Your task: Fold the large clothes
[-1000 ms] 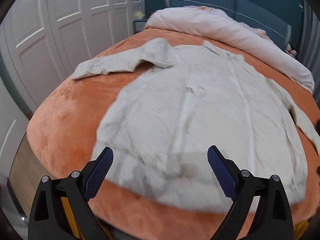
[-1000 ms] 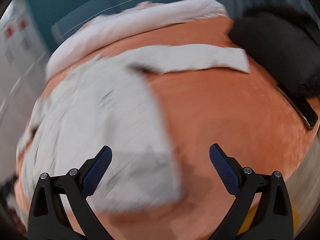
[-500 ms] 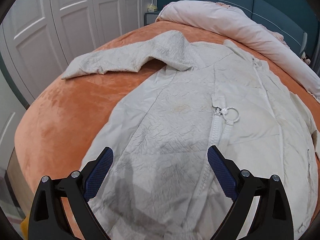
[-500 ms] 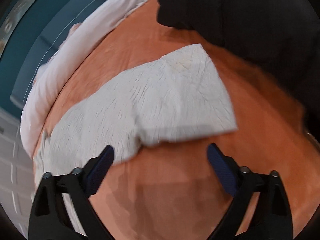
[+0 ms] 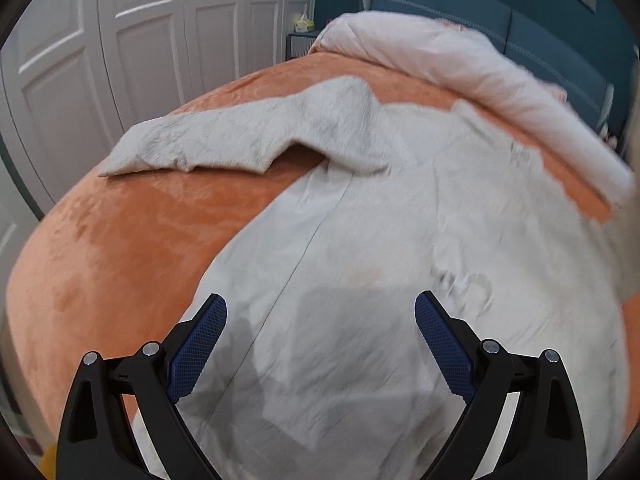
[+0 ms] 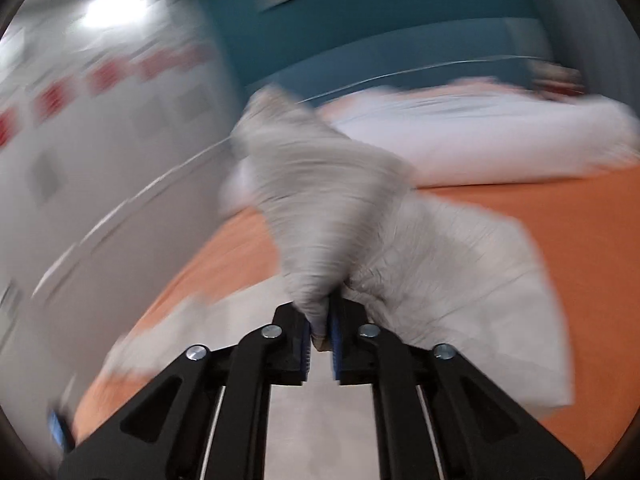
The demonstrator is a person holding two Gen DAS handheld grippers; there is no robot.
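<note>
Writing: none readable; red patches on the wardrobe (image 6: 104, 128) in the right view, too blurred to tell.
Left claw (image 5: 320, 344): spread wide, nothing between the blue pads (image 5: 198, 350); hovering low over the coat's lower body, pointing up the bed toward the headboard (image 5: 560, 40); shadow cast on the cloth just ahead.
Coat (image 5: 380, 260): pale cream, textured, spread flat on the orange bed (image 5: 120, 248); long axis running from the left claw away toward the duvet (image 5: 460, 68); a seam running up ahead of the left pad, blurred puckering ahead of the right pad.
Left sleeve (image 5: 240, 140): stretched out flat, far ahead and to the left of the left claw, cuff pointing toward the wardrobe doors (image 5: 140, 32), roughly crosswise to the body.
Right claw (image 6: 320, 344): pinched tight on a gathered fold of the coat (image 6: 328, 220); tilted upward, pointing toward the headboard (image 6: 400, 40).
Held cloth: rising as a bunched peak straight ahead of the right claw, clear of the bed (image 6: 580, 220); another flap (image 6: 480, 280) draping down to the right onto the orange cover.
Right view: heavily motion-blurred; duvet (image 6: 500, 132) beyond the held fold.
</note>
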